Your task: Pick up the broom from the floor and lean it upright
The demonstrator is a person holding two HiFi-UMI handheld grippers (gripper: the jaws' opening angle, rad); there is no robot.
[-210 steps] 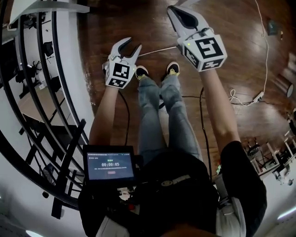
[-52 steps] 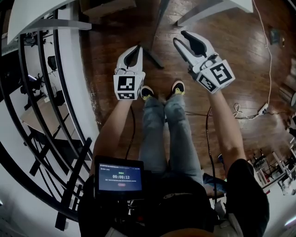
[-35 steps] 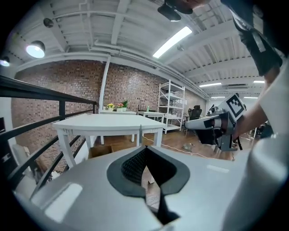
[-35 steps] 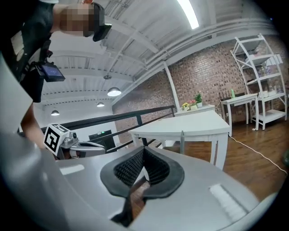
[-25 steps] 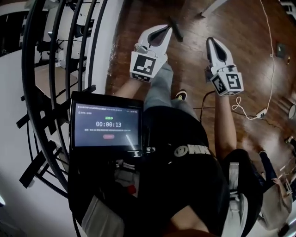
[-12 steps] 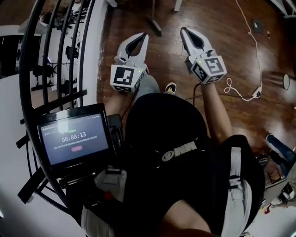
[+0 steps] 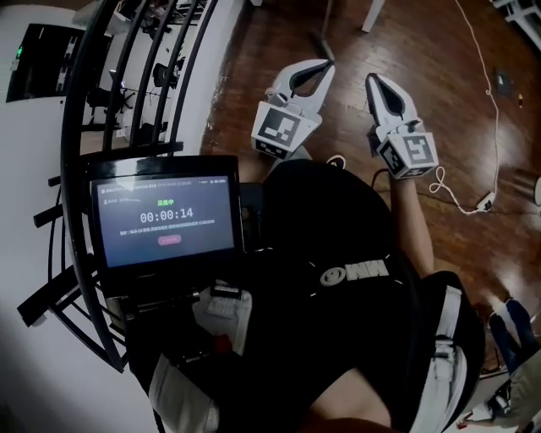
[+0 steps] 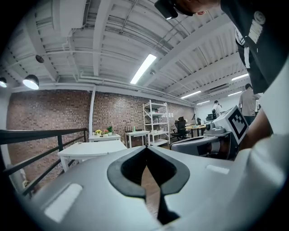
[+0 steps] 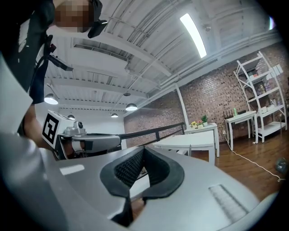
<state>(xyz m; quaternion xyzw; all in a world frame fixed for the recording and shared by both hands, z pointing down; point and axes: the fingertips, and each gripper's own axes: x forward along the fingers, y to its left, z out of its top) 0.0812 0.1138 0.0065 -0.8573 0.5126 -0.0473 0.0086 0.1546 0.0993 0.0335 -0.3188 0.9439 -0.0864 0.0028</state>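
Jaws of the left gripper (image 7: pixel 328 65) are clenched with nothing between them, and jaws of the right gripper (image 7: pixel 373 79) are likewise clenched and empty; each gripper view shows the pads meeting with no object in the gap. Both grippers are held level, side by side in front of the person and well above the wooden floor (image 7: pixel 456 127). Neither touches the broom (image 7: pixel 320 44). The head view shows only a short dark bar just beyond the left gripper's tip, near a white table leg (image 7: pixel 373 13). This is probably the broom's head at floor level, but the handle cannot be traced, so the lean cannot be confirmed. The gripper views show a brick wall (image 8: pixel 54 113), a white counter (image 8: pixel 90 149) and a shelving unit (image 8: pixel 156 122), with no broom in them. Judgement: no grip is in force, so the handling step appears finished. If the dark bar is the head resting against the table, the only step left is to check that the broom stands without support.
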